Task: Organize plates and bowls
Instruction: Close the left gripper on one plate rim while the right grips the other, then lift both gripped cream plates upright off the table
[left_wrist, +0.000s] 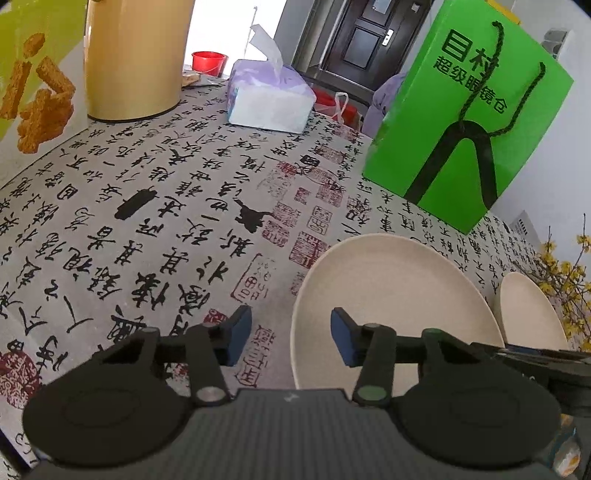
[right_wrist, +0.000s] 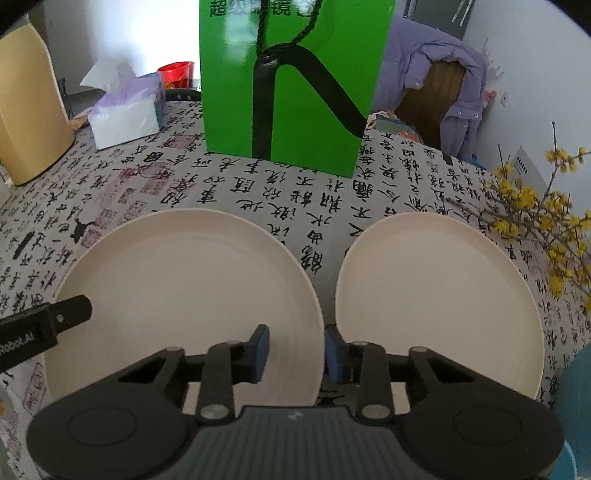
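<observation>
- Worktop (right_wrist: 258, 192): covered by a cloth printed with black calligraphy and red seals; it carries all items listed below.
- Left plate (right_wrist: 184, 280): cream, round, lying flat on the worktop — the larger-looking of the two in the right wrist view. In the left wrist view it lies to the right of centre (left_wrist: 388, 295).
- Right plate (right_wrist: 439, 295): cream, round, flat, just beside the left plate; a narrow strip of cloth separates their rims, so they are apart.
- Right claw (right_wrist: 297, 350): its blue pads straddle the near right rim of the left plate, one pad over the plate's inside and the other in the gap between the two plates. The pads stand a little apart; whether they press on the rim cannot be told.
- Left claw (left_wrist: 291, 338): its jaws stand apart. The left pad is over bare cloth, the right pad over the left plate's near left edge; the rim passes between them without visible contact.
- Left claw as seen from the right wrist (right_wrist: 55, 321): a black part enters from the left edge, over the left plate's left side.
- Green paper bag (right_wrist: 295, 81): upright behind both plates.
- Tissue box (left_wrist: 269, 99) and yellow container (left_wrist: 136, 55): well apart from the plates, at the far left.
- Yellow-flowered branches (right_wrist: 535, 206): beside the right plate, on its far right.
</observation>
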